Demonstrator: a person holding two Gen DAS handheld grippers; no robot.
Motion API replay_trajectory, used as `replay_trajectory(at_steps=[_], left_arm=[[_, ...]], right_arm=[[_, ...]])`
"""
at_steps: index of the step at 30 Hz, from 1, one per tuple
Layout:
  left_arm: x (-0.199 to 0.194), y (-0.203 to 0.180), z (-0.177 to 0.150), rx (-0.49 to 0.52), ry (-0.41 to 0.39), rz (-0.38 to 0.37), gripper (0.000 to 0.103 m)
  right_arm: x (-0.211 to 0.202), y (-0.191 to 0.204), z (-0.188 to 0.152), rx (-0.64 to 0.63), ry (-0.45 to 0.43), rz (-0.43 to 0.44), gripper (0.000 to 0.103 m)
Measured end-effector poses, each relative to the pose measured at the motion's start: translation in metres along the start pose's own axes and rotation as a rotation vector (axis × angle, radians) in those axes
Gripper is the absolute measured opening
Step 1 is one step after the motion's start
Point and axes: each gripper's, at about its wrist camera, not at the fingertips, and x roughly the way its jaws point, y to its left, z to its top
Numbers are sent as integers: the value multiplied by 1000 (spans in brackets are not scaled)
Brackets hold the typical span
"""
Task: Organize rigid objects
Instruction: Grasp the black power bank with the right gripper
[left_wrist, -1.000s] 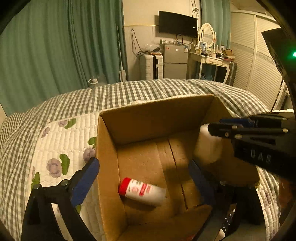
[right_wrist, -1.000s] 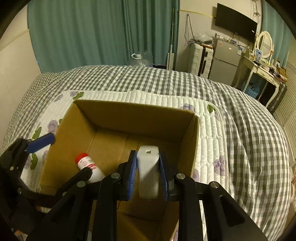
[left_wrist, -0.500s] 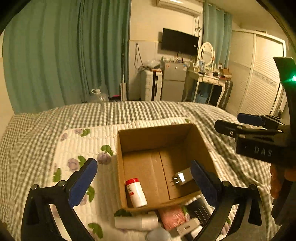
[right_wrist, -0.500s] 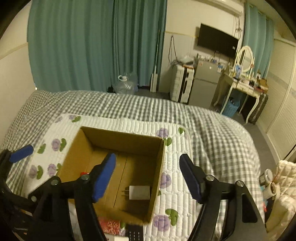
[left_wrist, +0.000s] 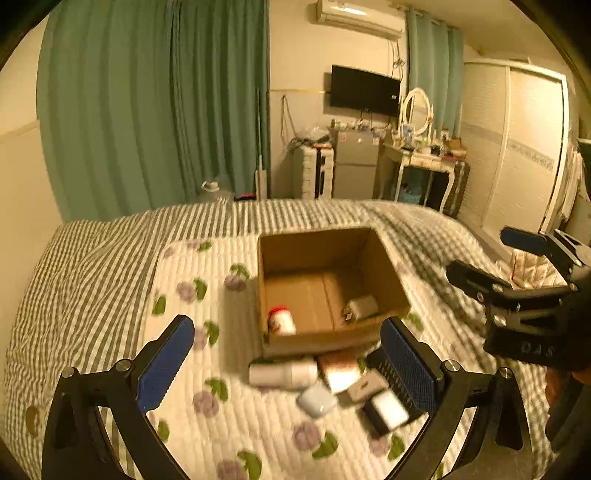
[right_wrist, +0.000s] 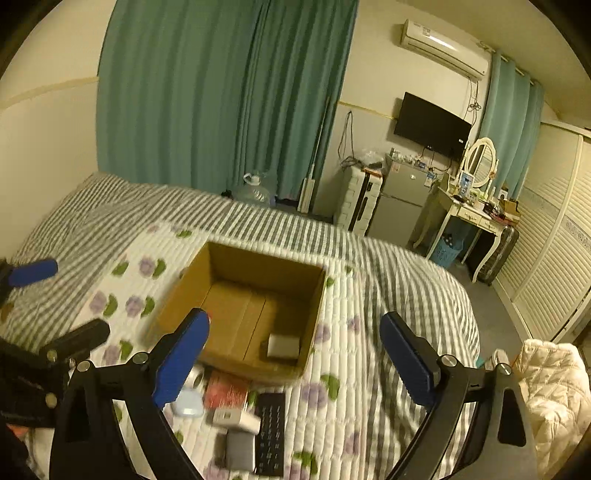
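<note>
Inside one cardboard box (left_wrist: 384, 258), one red-capped bottle (left_wrist: 281, 322) and one charger (left_wrist: 362, 306) seen, left gripper (left_wrist: 288, 360) and right gripper (right_wrist: 295, 360) both spread wide, nothing held.

Both wrist views look steeply down from well above the bed (left_wrist: 110, 258); the left wrist view sits on the left, facing forward and rightward, the right wrist view on the right, facing forward and leftward; they share the cardboard box (left_wrist: 317, 254) (right_wrist: 236, 266) and the far wall's television (left_wrist: 364, 90) (right_wrist: 432, 123).

Open cardboard box (left_wrist: 384, 254), ahead of the tool: white charger (left_wrist: 362, 307) and red-capped bottle (left_wrist: 281, 322) lying inside. Loose items nearer: white bottle (left_wrist: 282, 373), black remote (right_wrist: 271, 432).
</note>
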Motion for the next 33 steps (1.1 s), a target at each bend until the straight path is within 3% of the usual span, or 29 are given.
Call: replay_trajectory(at_steps=[7,13,18,21,26,29,33], left_arm=[[26,1,-55,-30,92,20,103],[53,0,-97,-22,132,94,103],[72,0,-119,-28,202,83,103],[82,-1,-130,-11,225,96,103],[94,3,-142,-16,271,91,103],[97,5,-146,-16,277,91,103],[99,7,-148,-21,284,87,103]], right_arm=[[8,15,-65,26,75,50,94],[47,27,-121,22,198,62,94],[81,41,-160,-1,291,97,92],[96,48,-174,-11,329,128,84],[121,58,-191,-21,399,185,55],[129,61,-197,-24,418,187,47],[132,61,-196,-17,405,181,42]])
